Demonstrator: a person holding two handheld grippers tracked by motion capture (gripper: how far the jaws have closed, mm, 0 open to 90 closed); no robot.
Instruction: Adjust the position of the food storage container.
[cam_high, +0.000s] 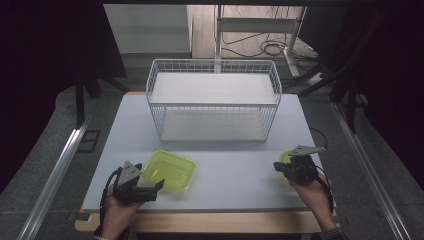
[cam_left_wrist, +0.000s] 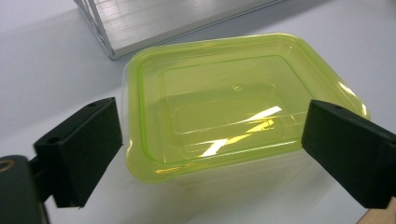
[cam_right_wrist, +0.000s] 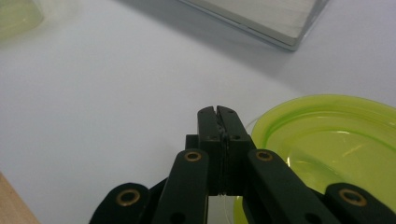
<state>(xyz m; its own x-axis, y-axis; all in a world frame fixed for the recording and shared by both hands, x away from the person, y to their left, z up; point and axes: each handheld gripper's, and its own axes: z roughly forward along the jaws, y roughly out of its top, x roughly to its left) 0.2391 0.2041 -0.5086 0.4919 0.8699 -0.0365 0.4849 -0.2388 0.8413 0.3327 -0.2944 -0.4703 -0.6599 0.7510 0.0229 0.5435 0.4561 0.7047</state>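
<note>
— Black jaws of the left gripper (cam_left_wrist: 212, 149) stand wide apart on either side of the rectangular yellow-green container (cam_left_wrist: 233, 102), gripping nothing. How will that tub handle?

— Light, by the look of it: thin, clear plastic, glossy and probably slick, with walls that would flex under a hard squeeze. The stiffer rolled rim, or a hold across the short sides, seems the safest place.

— And the right gripper (cam_right_wrist: 218, 112)?

— Jaws pressed together, empty, just beside a round yellow-green container (cam_right_wrist: 336, 140).

— Where does everything sit?

— From above, the rectangular tub (cam_high: 169, 170) lies in front of the white wire basket (cam_high: 214, 102), toward its left end; the round one (cam_high: 286, 157) peeks out in front of its right end, mostly hidden behind the right gripper (cam_high: 280, 167).

— What do the close views add?

— The left gripper view shows the tub empty. Only the high view places both grippers, the left one (cam_high: 159, 186) included, against the basket.
</note>
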